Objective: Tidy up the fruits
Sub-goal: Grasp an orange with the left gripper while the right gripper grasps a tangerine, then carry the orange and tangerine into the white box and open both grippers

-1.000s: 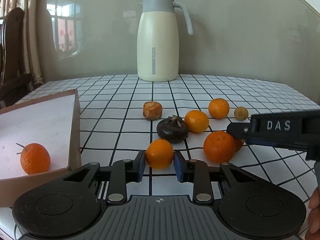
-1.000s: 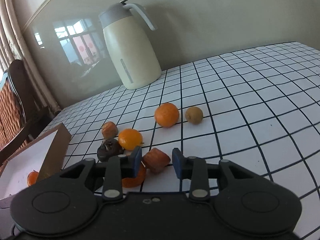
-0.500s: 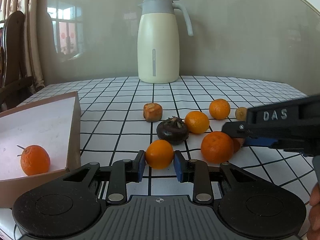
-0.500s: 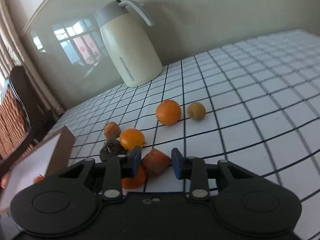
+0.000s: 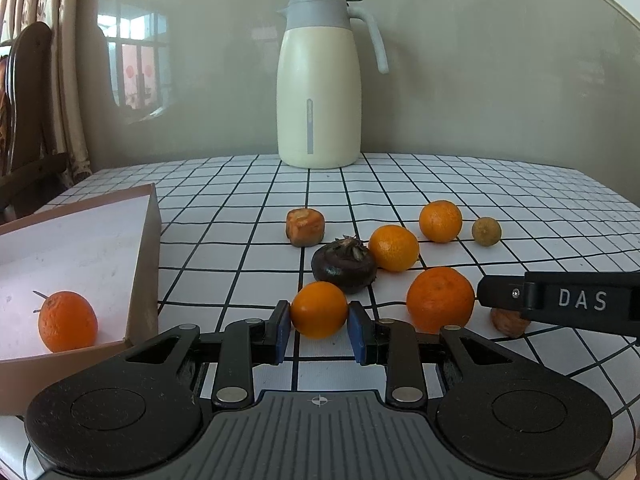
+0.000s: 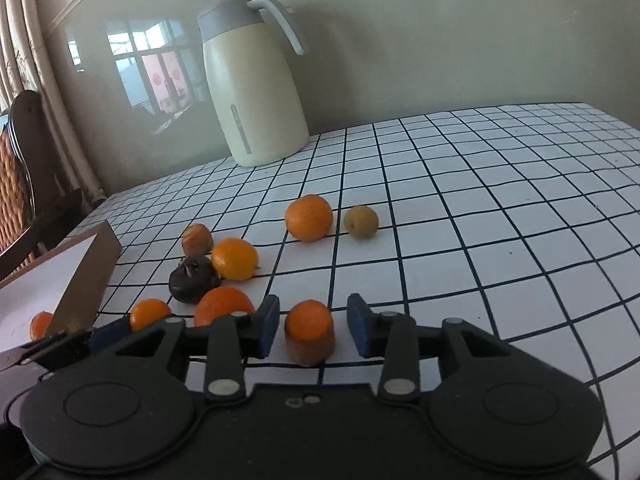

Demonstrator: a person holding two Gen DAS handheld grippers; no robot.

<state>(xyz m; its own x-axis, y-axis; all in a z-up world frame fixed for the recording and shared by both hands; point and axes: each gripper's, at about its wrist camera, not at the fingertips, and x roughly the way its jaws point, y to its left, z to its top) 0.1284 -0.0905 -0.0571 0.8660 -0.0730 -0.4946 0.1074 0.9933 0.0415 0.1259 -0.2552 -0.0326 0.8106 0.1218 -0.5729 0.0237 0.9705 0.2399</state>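
My left gripper (image 5: 318, 330) is shut on a small orange (image 5: 319, 309), its blue pads touching both sides, low over the checked table (image 5: 240, 264). My right gripper (image 6: 312, 326) is open around an upright carrot chunk (image 6: 310, 330) with gaps on both sides. It shows in the left wrist view as a black finger (image 5: 560, 300) over the chunk (image 5: 510, 322). Loose on the table lie a large orange (image 5: 440, 298), a dark mangosteen (image 5: 344, 266), two more oranges (image 5: 394, 248) (image 5: 440, 221), another carrot chunk (image 5: 305, 226) and a small brownish fruit (image 5: 486, 231).
A cardboard box (image 5: 146, 248) with a white inside stands at the left and holds one orange (image 5: 67, 321). A cream thermos jug (image 5: 320, 84) stands at the back by the wall. A wooden chair (image 5: 24, 120) is off the table's left edge.
My right gripper has opened, and the carrot chunk it held tilted now stands upright on the table between its fingers. My left gripper stays closed on the small orange.
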